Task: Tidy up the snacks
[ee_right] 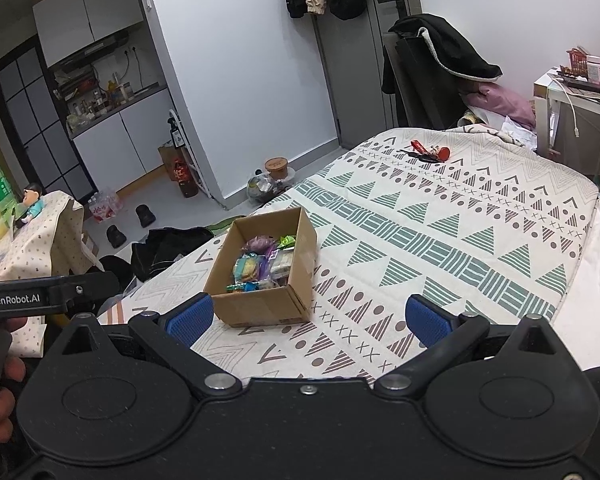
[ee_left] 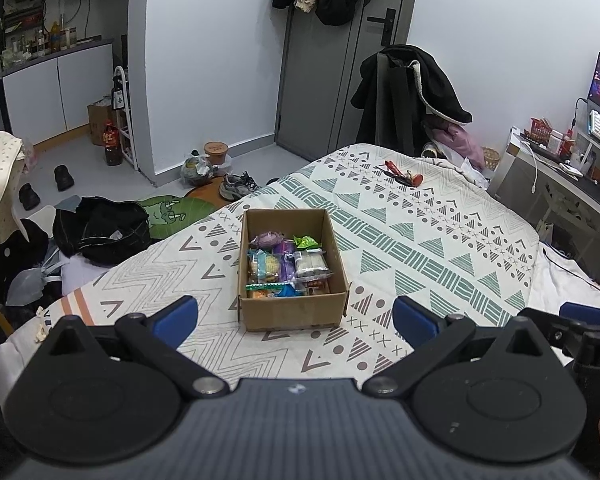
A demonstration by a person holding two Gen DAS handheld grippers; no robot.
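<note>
**Snacks sitting in the box, both grippers empty and held back**

The cardboard box (ee_left: 293, 268) sits on the bed (ee_left: 440, 240), on the patterned cover, near the edge closest to the two grippers; its flaps are out of the way and the top is open. Inside lie the snacks (ee_left: 286, 266), a loose heap of small wrapped packets in purple, green, blue and clear film, some overlapping; none appears on the cover outside the box, so to my eye the sorting looks largely done, though I cannot see under the top layer.

The left gripper (ee_left: 295, 314) hovers just short of the box with its jaws spread wide and nothing between them; the right gripper (ee_right: 310, 318) hangs beside it, jaws likewise wide apart and empty, the box a little to its left.

The packets should be light, crinkly and slippery; a pinch on a sealed end or a flat side would hold better than a squeeze across the middle, which might crush biscuits inside. The box itself looks light and fairly stiff, but its walls would flex; I would take it by one side wall near a corner, or steady it with one gripper while the other works, since the soft bed gives it little footing.
</note>
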